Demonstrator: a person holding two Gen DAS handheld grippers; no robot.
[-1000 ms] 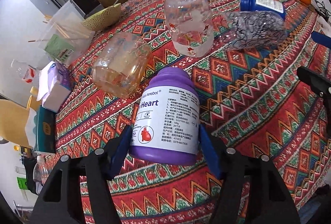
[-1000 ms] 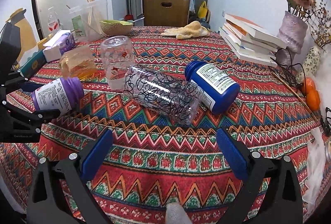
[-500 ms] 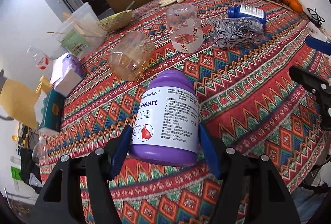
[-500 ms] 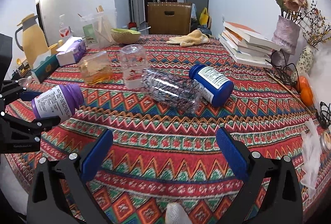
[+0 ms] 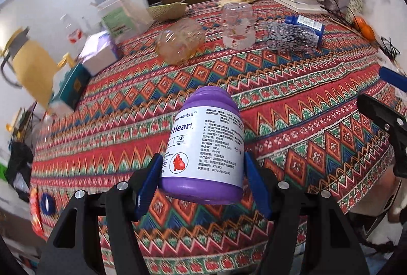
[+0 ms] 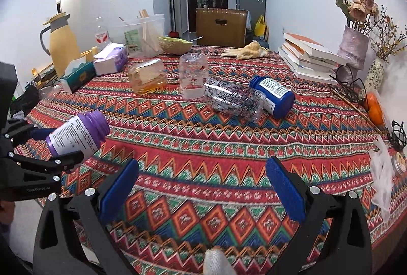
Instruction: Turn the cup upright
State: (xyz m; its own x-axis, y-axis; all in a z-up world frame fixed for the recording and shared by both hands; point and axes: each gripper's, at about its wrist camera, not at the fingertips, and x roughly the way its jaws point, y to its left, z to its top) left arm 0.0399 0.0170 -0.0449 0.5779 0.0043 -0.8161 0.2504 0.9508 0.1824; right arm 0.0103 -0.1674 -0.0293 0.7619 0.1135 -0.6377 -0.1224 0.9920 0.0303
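Note:
My left gripper (image 5: 203, 173) is shut on a purple bottle (image 5: 206, 148) with a white "Heart" label, held in the air above the near edge of the patterned tablecloth; the purple bottle (image 6: 76, 135) also shows tilted at the left of the right wrist view. An amber cup (image 5: 182, 41) (image 6: 147, 76) lies on its side farther back. A clear cup with red print (image 5: 237, 24) (image 6: 193, 79) stands upside down. A clear cup with black scribbles (image 5: 292, 37) (image 6: 234, 99) lies on its side. My right gripper (image 6: 202, 186) is open above the cloth with nothing in it.
A blue bottle (image 6: 273, 93) lies beside the scribbled cup. Stacked books (image 6: 310, 59), a vase of flowers (image 6: 354, 46) and oranges (image 6: 375, 107) line the right side. A tissue pack (image 6: 110, 61), plastic box (image 6: 143, 36), bowl (image 6: 175, 45) and yellow jug (image 6: 62, 42) stand at the left.
The left gripper has lifted the purple bottle and drawn back towards the near table edge. The right gripper has also pulled back and risen, so the cups look farther away.

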